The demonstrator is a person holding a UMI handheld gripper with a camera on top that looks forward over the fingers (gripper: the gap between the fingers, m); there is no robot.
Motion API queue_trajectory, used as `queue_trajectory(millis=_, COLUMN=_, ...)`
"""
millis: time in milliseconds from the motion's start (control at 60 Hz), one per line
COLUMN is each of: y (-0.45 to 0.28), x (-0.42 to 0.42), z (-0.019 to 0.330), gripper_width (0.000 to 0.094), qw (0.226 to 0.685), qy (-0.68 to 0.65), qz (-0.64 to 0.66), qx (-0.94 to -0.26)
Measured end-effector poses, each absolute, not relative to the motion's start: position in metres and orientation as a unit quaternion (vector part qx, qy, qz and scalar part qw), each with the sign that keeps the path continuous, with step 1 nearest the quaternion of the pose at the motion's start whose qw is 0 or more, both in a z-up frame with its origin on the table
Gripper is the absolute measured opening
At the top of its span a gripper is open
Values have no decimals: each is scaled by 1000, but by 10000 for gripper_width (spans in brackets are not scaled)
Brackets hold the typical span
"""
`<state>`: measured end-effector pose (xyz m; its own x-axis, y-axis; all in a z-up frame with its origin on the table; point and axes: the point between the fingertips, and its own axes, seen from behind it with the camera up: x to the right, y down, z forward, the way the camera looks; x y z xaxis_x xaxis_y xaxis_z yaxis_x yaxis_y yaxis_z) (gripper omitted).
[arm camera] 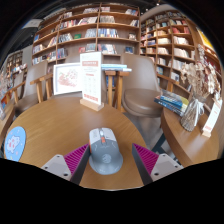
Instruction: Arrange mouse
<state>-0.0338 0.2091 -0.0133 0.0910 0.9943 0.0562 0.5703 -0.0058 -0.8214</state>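
A grey computer mouse (105, 150) lies on a round wooden table (60, 125), between my two fingers. My gripper (110, 160) is open: the pink pad of the left finger (76, 158) and that of the right finger (146, 158) stand apart from the mouse, with a gap of bare wood at each side. The mouse rests on the table on its own, its narrow end pointing away from me.
A blue round mat (15, 143) lies at the table's left edge. A sign stand (91, 80) stands at the far edge. Beyond are chairs (140, 85), another table (190, 135) with books at the right, and bookshelves (85, 30).
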Motion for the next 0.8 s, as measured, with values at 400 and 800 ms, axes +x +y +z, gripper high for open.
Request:
queue_trajectory(millis=400, y=209, x=-61, z=-14, gripper_width=447, qw=345, qy=-602, qz=296, qx=-657)
queue_trajectory(millis=800, y=29, x=-34, z=92, gripper_width=411, qw=314, qy=-608, qz=364, qx=-632)
